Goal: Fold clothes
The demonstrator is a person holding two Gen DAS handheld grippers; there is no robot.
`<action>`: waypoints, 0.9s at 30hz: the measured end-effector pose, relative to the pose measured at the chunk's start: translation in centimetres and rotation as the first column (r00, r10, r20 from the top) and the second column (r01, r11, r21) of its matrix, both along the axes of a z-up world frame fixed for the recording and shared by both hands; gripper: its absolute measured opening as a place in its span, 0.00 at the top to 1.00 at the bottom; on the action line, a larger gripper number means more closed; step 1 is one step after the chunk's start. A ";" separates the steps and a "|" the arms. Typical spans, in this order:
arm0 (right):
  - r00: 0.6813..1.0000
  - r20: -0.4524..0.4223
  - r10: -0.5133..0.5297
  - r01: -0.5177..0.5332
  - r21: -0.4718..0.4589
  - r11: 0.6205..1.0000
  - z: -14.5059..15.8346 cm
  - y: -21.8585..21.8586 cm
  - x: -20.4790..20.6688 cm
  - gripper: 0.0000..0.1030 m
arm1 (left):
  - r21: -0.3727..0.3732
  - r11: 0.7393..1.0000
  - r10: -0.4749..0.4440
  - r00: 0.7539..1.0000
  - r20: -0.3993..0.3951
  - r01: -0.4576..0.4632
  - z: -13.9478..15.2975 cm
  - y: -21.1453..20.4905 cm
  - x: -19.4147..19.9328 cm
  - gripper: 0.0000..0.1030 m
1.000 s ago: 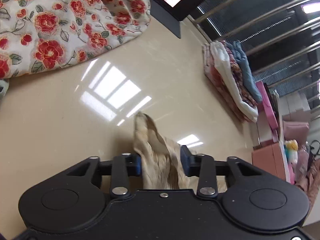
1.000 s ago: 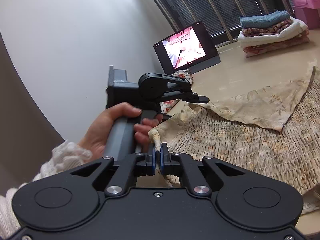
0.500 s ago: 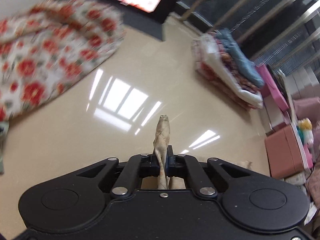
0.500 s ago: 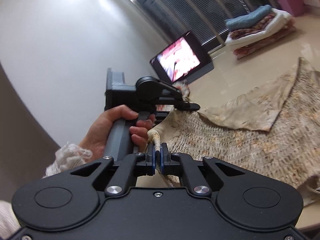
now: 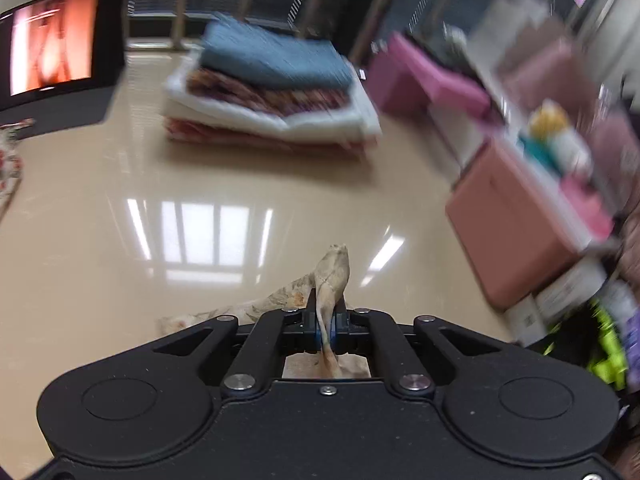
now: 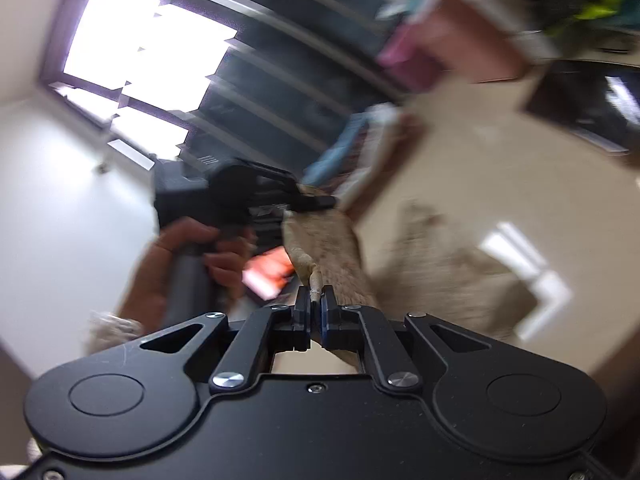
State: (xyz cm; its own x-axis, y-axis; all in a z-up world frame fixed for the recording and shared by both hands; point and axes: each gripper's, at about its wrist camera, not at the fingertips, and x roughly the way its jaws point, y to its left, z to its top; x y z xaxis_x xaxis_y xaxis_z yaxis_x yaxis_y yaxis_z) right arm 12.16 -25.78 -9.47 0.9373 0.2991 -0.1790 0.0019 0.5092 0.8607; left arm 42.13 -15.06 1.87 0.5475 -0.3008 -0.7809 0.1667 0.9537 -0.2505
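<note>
A beige smocked garment with a faint floral print is held by both grippers. In the left wrist view my left gripper [image 5: 327, 320] is shut on a bunched edge of the beige garment [image 5: 333, 276], whose tip sticks up past the fingers above the glossy tan table [image 5: 120, 208]. In the blurred right wrist view my right gripper [image 6: 315, 300] is shut on another edge of the beige garment [image 6: 324, 240], which stretches up to the left gripper [image 6: 316, 202] held by a hand [image 6: 176, 256]. The rest of the cloth hangs to the right.
A stack of folded clothes [image 5: 272, 92] with a blue piece on top lies at the back of the table. A lit monitor [image 5: 56, 44] stands at the far left, red-flowered fabric [image 5: 10, 152] at the left edge. Pink boxes [image 5: 516, 216] and clutter crowd the right.
The left gripper closed on the beige cloth edge, then lifted and swung toward the folded stack. The right gripper, still clamped, rolled and swept sideways, and the garment now hangs stretched between both.
</note>
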 end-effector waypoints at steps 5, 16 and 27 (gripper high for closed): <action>0.993 -0.112 -0.036 0.041 0.044 0.998 -3.6 -1.8 0.4 0.96 | 0.142 0.990 -0.009 0.999 -0.054 0.016 -3.2 -3.9 0.6 0.92; 0.989 -0.107 -0.099 0.098 -0.017 0.995 -4.0 -4.2 -0.1 0.59 | -0.025 0.999 -0.027 0.998 0.051 0.028 -2.0 1.7 -1.2 0.32; 0.970 -0.243 0.006 -0.065 -0.236 0.970 -2.6 -3.6 2.6 0.88 | 0.166 0.937 -0.319 0.947 0.043 0.309 -5.1 4.1 -8.6 0.83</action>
